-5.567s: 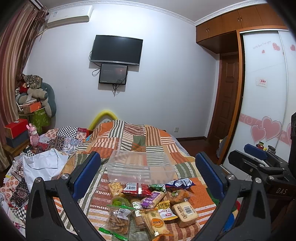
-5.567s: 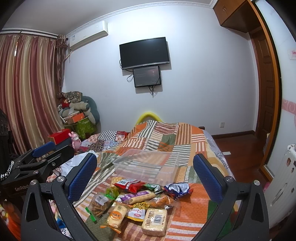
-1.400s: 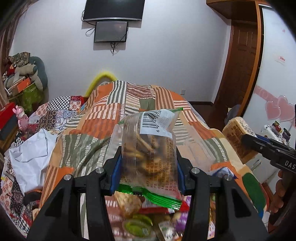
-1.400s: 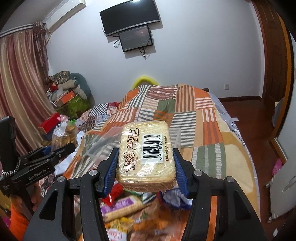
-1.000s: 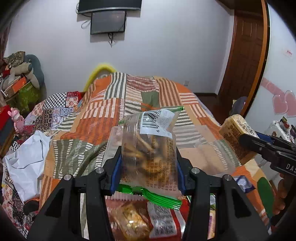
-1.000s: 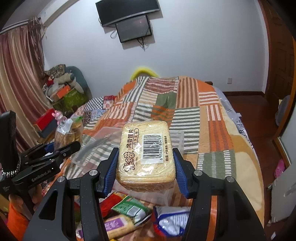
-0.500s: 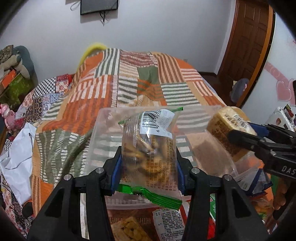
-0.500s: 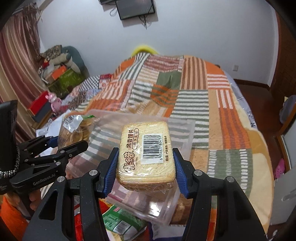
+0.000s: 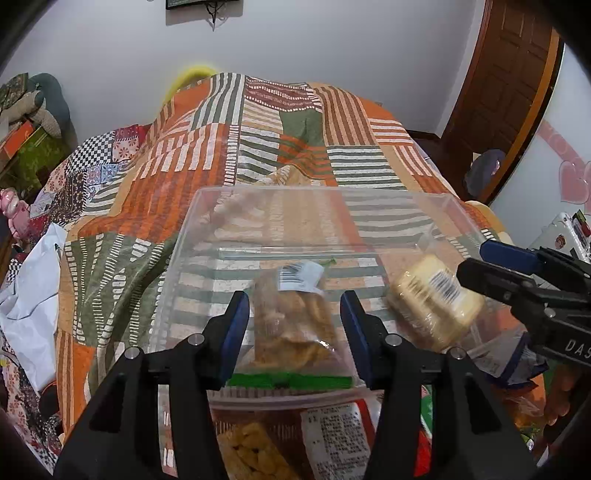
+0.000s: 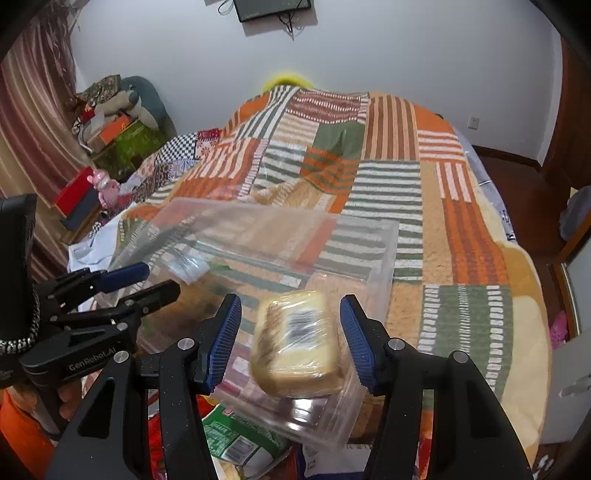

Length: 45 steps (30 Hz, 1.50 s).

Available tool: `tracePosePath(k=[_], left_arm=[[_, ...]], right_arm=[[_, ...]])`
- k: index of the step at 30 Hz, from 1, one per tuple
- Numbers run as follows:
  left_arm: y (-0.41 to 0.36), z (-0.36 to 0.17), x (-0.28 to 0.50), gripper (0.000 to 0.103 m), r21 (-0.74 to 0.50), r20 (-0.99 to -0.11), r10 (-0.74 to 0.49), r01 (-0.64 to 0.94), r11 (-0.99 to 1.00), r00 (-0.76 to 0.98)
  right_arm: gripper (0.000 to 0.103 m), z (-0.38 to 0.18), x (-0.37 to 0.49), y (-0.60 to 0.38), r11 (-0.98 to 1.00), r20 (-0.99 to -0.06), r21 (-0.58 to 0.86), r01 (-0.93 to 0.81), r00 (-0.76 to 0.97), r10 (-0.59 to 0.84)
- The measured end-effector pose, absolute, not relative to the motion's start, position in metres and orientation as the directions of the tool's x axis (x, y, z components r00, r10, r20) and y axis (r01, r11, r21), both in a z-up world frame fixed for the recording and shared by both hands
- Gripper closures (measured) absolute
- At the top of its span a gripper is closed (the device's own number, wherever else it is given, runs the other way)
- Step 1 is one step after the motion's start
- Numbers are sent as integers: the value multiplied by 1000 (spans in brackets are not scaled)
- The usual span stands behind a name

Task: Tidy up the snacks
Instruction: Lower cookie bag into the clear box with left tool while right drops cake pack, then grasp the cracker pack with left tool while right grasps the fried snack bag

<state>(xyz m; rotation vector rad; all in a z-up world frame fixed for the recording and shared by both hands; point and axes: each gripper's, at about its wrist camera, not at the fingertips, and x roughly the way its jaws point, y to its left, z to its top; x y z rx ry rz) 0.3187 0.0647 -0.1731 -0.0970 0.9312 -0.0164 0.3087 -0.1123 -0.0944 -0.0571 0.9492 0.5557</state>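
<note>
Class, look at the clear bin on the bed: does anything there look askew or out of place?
Yes. The cookie bag and the wrapped bread pack show tilted and blurred at the clear bin, not lying flat. More snack packets lie loose on the quilt outside it.

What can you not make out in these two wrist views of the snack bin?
Left wrist view: the cookie bag has its label smeared by motion blur.
Right wrist view: the bread pack is blurred, its print unreadable.
Right wrist view: the green packet lies partly under the clear bin.
Right wrist view: the wall screen is cut by the top edge.
</note>
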Motion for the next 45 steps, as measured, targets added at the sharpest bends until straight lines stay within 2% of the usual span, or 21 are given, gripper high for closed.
tracePosePath(k=[3, 14, 16, 27, 38, 45], left_arm=[[59, -158, 308, 50, -72, -785, -47, -15, 997, 618], [41, -102, 242, 27, -60, -716, -44, 2, 998, 697], [37, -99, 227, 23, -62, -709, -42, -3, 998, 704], [-1, -110, 156, 21, -45, -748, -24, -14, 999, 663], [-38, -141, 108, 21, -64, -804, -52, 0, 998, 593], [-49, -157, 100, 21, -21, -817, -15, -5, 1000, 577]], right_arm=[[51, -84, 303, -115, 856, -773, 188, -481, 465, 431], [50, -46, 257, -141, 853, -723, 189, -486, 519, 456], [47, -42, 244, -150, 852, -715, 193, -487, 524, 462], [37, -46, 188, -190, 844, -691, 218, -490, 534, 488], [32, -70, 158, -212, 837, -697, 262, -480, 506, 509], [21, -83, 145, -213, 828, -695, 260, -497, 499, 518]])
